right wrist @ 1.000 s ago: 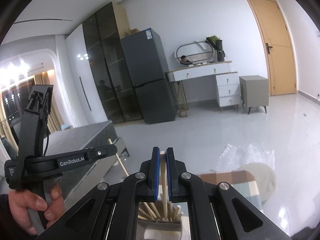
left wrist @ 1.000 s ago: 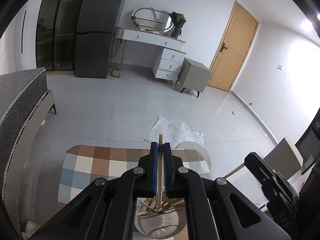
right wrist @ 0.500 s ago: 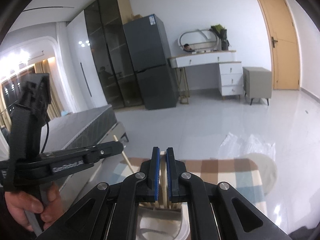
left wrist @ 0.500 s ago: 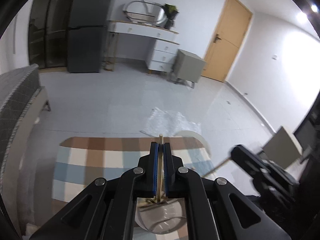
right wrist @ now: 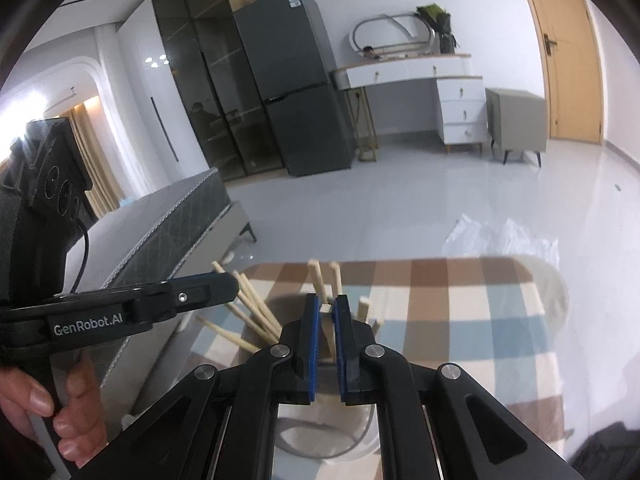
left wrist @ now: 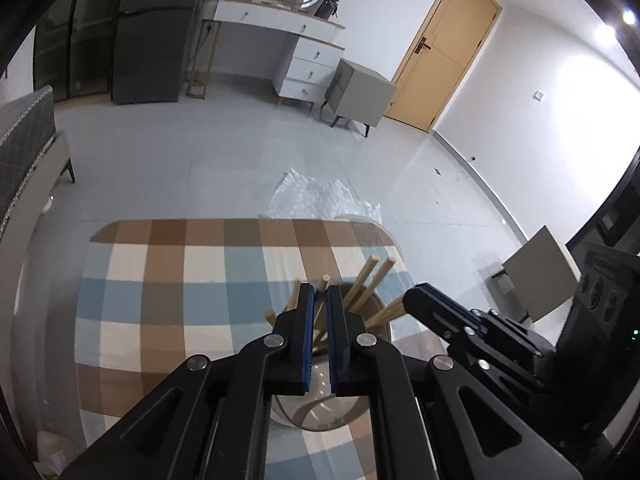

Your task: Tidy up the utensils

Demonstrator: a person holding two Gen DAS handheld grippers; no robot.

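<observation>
A clear glass holder (left wrist: 320,412) stands on the checkered tablecloth (left wrist: 168,280) with several wooden chopsticks (left wrist: 368,280) leaning in it. My left gripper (left wrist: 318,296) is right above it, its jaws slightly parted around one chopstick (left wrist: 322,284) that stands in the holder. My right gripper (right wrist: 327,308) is over the same holder (right wrist: 320,432), jaws slightly parted with a chopstick (right wrist: 326,310) between them. Other chopsticks (right wrist: 256,312) fan to the left. Each gripper shows in the other's view: the right (left wrist: 472,328), the left (right wrist: 188,296).
The table is small; its far edge (left wrist: 240,222) is close behind the holder. Beyond lie bare floor, a clear plastic bag (left wrist: 320,200), a bed (right wrist: 160,236), a fridge (right wrist: 296,80), a white dresser (left wrist: 296,56) and a door (left wrist: 440,48).
Both grippers have come down to the holder with their chopsticks. Their jaws have parted slightly and the chopsticks now stand in the holder.
</observation>
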